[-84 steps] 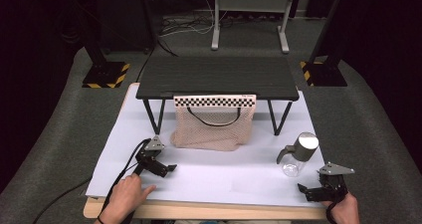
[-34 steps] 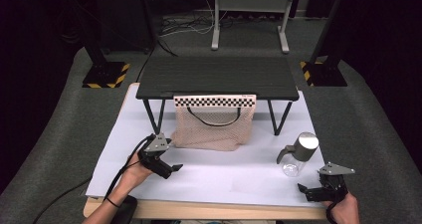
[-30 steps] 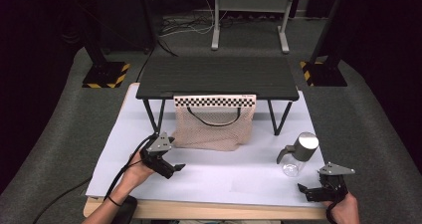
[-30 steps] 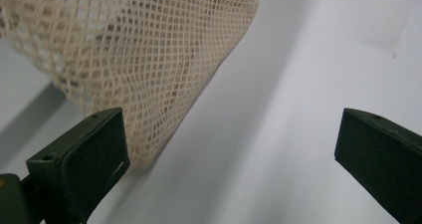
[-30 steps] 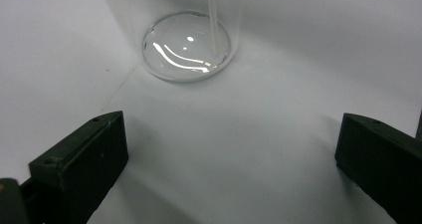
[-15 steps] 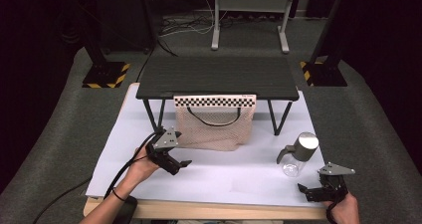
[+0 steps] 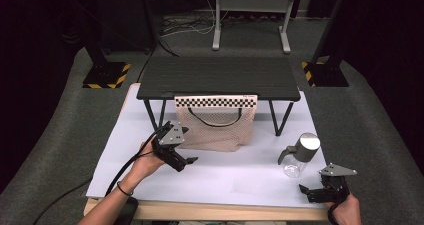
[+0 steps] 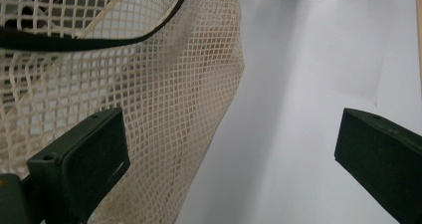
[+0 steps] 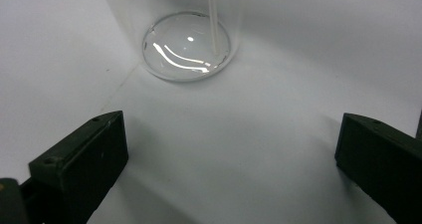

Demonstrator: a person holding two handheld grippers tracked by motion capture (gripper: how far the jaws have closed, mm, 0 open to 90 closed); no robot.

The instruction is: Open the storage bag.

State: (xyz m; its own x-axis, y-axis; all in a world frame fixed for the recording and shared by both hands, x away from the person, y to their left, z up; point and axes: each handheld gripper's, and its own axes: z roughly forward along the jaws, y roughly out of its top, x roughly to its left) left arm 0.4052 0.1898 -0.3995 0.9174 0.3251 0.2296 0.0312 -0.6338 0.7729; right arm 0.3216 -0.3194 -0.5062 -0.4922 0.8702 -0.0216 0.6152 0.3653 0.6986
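Observation:
A beige mesh bag (image 7: 215, 127) with a black strap handle (image 8: 99, 40) hangs from the front edge of a low black table (image 7: 217, 77), under a checkered strip. My left gripper (image 7: 184, 161) is open just off the bag's lower left corner. In the left gripper view (image 8: 229, 149) one jaw stands in front of the mesh (image 8: 149, 94) and the other over the white sheet; nothing is held. A clear bottle (image 7: 299, 156) with a grey pump top stands at the right. My right gripper (image 7: 307, 192) rests open near the front edge, aimed at the bottle's base (image 9: 186, 45).
A white sheet (image 7: 235, 177) covers the tabletop. The low black table's legs (image 7: 277, 120) flank the bag. Beyond the table, a metal stand (image 7: 250, 15) and floor bases with yellow-black stripes (image 7: 105, 77) sit on grey carpet.
The left hand picked up its gripper, then carried it forward and right, up to the mesh bag's lower left corner. The right gripper and the bottle have not moved.

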